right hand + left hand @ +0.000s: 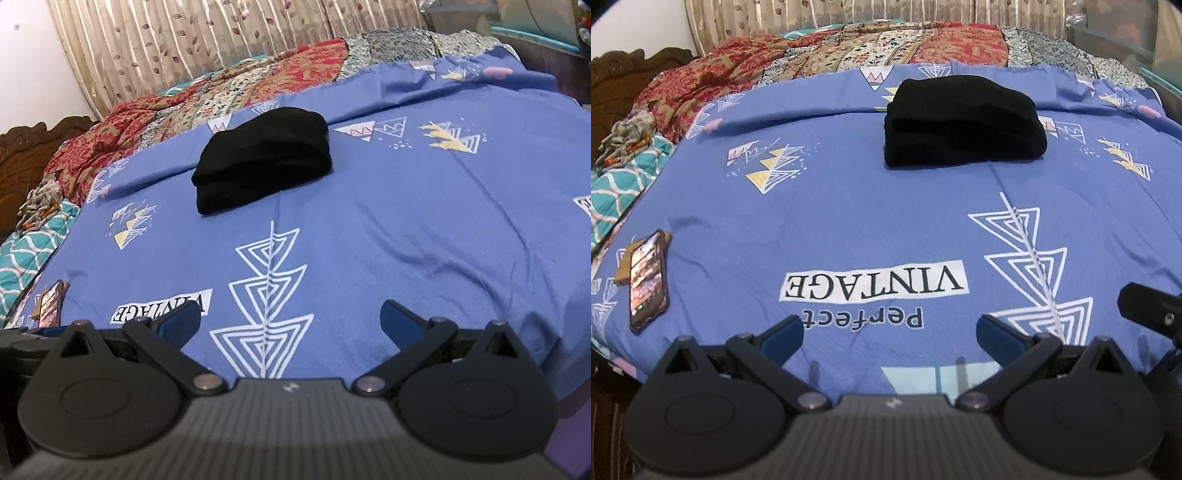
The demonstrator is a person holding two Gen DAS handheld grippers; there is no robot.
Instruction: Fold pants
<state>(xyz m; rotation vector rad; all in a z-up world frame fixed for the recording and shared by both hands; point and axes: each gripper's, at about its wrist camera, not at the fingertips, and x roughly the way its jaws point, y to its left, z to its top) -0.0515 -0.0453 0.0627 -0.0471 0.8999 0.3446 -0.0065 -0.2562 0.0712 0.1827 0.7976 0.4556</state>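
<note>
The left gripper (pixel 890 332) hovers over the blue bedsheet (pixel 849 206) with its jaws spread wide and empty, above the "Perfect VINTAGE" print (pixel 873 286). The right gripper (pixel 290 319) hangs likewise, jaws wide and holding nothing. Well beyond the print, the black pants (pixel 964 123) lie folded in a compact stack on the sheet. Left of the print rests a phone (pixel 648 278). Behind the pants lies a red patterned cloth (pixel 820 55).

I see the black pants (pixel 964 123) (pixel 264 157) folded into a compact stacked bundle, lying flat on the blue bedsheet (pixel 849 221) (pixel 406 221), toward its far edge.
</note>
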